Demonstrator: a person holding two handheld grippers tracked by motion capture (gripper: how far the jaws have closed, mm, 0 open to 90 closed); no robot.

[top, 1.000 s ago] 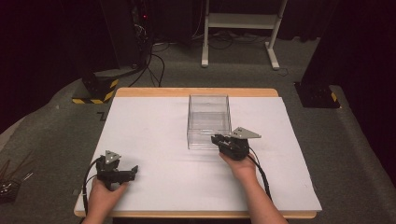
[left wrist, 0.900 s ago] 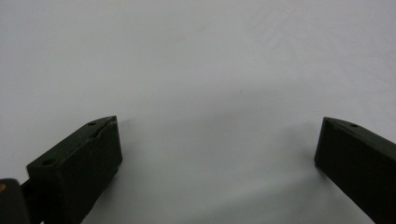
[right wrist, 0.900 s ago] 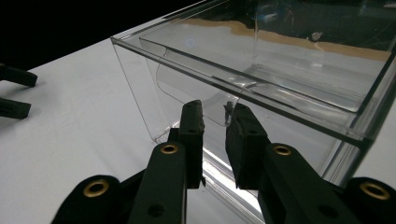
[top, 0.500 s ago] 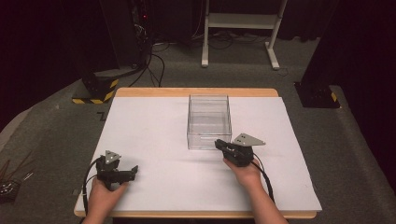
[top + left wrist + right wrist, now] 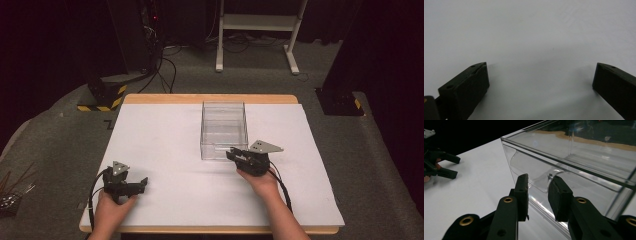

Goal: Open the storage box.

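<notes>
Clear rectangular plastic box (image 5: 223, 129) sits mid-table on the white sheet (image 5: 165, 145), open top up, long axis running away from me, curved handle end facing me. My right gripper (image 5: 537, 185): jaws just reopened, straddling that handle (image 5: 542, 178), a gap on each side. My left gripper (image 5: 540, 72) is wide open, empty, well apart.
</notes>
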